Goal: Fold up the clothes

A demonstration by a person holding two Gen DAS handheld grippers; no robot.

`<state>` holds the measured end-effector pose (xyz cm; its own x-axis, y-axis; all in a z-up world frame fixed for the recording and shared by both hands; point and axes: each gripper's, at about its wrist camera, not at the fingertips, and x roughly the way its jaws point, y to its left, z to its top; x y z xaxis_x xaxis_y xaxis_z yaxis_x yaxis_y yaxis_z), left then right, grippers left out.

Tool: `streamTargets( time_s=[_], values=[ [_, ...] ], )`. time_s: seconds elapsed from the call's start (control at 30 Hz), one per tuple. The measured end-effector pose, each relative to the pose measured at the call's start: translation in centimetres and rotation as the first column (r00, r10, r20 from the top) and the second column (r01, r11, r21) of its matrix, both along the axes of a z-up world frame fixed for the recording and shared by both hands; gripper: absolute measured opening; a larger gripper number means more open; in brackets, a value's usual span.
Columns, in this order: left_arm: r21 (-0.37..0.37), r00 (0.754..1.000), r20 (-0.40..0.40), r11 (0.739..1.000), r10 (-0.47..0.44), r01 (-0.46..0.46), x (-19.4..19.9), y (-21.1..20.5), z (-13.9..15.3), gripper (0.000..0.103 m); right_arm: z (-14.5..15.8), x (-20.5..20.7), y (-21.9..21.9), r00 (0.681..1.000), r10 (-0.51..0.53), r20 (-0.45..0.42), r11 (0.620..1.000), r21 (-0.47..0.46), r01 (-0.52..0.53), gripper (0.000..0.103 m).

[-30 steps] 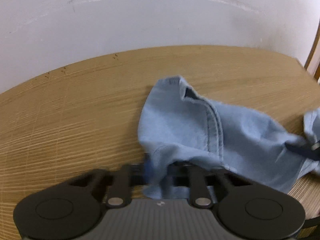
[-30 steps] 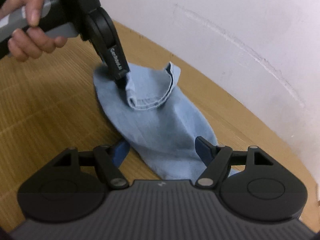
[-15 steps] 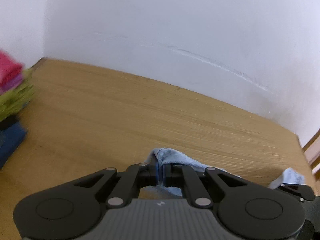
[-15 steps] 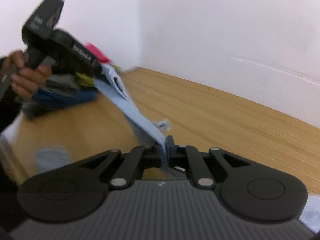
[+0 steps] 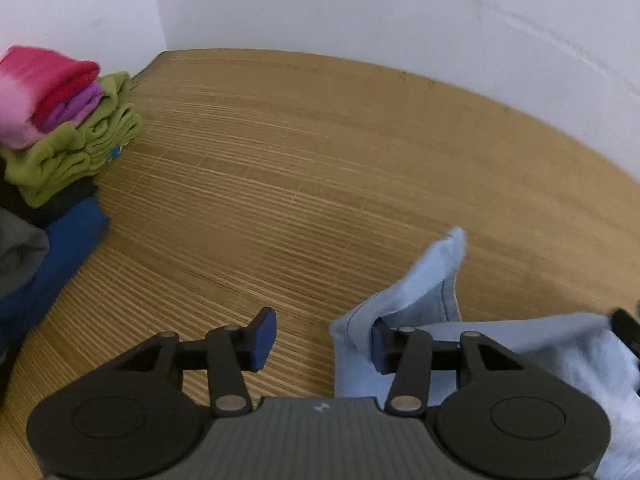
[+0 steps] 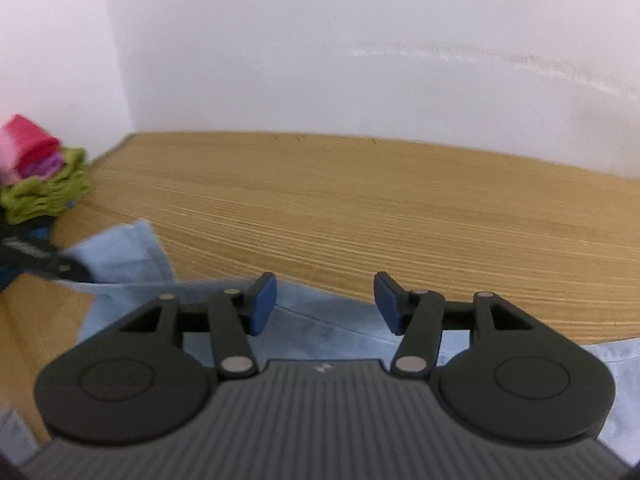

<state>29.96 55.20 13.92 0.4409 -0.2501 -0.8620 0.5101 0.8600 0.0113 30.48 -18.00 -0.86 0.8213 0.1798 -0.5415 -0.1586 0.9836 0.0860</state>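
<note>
My left gripper point(image 5: 322, 338) has its jaws apart; the blue garment point(image 5: 424, 288) drapes against its right pad point(image 5: 378, 346) with one corner sticking up. My right gripper point(image 6: 325, 303) is spread wide too, clamping nothing, poised over the garment point(image 6: 320, 328), which lies flat on the table point(image 6: 380, 208) beneath it. Left of the garment, at the table's corner by the wall, sits the stack point(image 5: 56, 128) of folded clothes, pink on top

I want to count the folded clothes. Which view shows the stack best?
The left wrist view: the stack of folded clothes is sharp, its layers distinguishable. The right wrist view shows it small, blurred, at the left edge.
</note>
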Motion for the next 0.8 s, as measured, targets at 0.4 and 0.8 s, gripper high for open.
streamTargets(
  time_s=[0.4,0.8],
  values=[
    [-0.116,0.999,0.044,0.993,-0.031,0.036,4.2,-0.7,1.4,0.056,-0.4,1.0,4.5,0.975,0.185,-0.126,0.977,0.130,-0.169,0.064],
    [-0.112,0.999,0.022,0.993,-0.035,0.037,0.1,8.7,-0.2,0.060,-5.1,-0.7,18.9,0.908,0.349,-0.231,0.913,-0.134,-0.385,0.064]
  ],
)
